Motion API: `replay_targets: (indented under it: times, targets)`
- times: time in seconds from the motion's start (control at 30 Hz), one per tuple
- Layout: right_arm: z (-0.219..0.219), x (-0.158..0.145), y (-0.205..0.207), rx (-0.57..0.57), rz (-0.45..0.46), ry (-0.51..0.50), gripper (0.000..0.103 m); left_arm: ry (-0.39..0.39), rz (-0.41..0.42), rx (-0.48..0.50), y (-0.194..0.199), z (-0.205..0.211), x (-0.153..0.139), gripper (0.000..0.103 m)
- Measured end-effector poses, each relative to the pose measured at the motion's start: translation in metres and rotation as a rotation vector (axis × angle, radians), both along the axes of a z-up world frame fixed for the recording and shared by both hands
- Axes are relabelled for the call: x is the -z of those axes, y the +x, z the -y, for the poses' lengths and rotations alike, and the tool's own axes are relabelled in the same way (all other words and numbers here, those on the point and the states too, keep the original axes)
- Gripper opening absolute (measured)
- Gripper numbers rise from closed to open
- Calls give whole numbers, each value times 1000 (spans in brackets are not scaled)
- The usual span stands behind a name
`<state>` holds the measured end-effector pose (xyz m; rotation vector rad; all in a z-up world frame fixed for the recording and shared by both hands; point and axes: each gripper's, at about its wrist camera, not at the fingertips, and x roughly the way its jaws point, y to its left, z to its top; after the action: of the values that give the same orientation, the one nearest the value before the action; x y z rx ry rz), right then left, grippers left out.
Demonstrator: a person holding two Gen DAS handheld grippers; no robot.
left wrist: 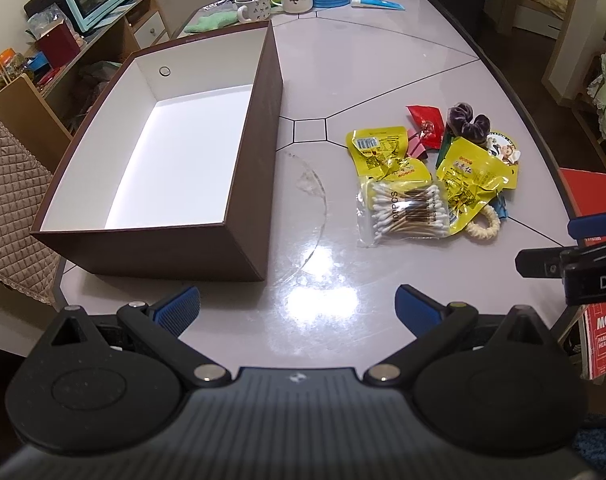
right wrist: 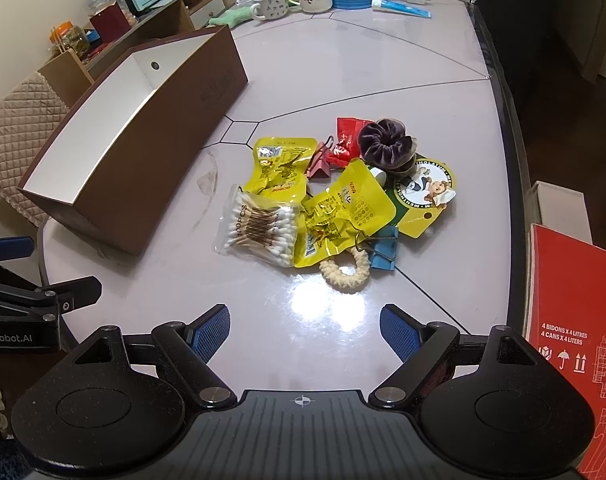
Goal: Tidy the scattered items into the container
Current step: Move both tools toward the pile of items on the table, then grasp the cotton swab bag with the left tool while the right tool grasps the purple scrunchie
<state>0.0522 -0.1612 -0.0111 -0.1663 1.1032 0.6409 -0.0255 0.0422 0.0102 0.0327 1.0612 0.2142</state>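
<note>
Table (left wrist: pixel 383 60) carried the brown box (left wrist: pixel 255 160), empty, with the item pile just right of it, cotton swab bag (right wrist: pixel 259 230) nearest. Left hand-held gripper (left wrist: pixel 297 306) and right hand-held gripper (right wrist: pixel 303 330) both gaped wide, holding nothing.

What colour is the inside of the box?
White inside the box, brown outside; the left wrist view shows it best.

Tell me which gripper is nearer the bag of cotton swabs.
Right, though not by much. The right gripper hovers open just in front of the cotton swab bag, while the left gripper sits open farther over, toward the brown box.
</note>
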Motion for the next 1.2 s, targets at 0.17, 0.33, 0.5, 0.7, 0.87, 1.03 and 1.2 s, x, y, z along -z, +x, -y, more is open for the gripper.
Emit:
replay_targets:
  times: [0.17,0.33,0.5,0.7,0.87,1.03,1.2]
  targets:
    - [2,0,2,8,-1,3,85,1,-4,11,5,3,1,103]
    - [8,0,7,26,-2,4,85,-2,-4,36,12,8,3,103]
    - [17,-2,14,58,4,5,85,-10,-2,69,22,15,4,103]
    - [30,-5,24,95,17,14,85,-16,3,114,36,25,7,103]
    - [38,-7,32,124,22,31,85,-26,10,145,49,31,9,103]
    - [48,-8,43,162,27,53,85,-37,21,184,62,34,13,102]
    - [54,-6,56,190,17,59,85,-47,6,250,75,38,25,98]
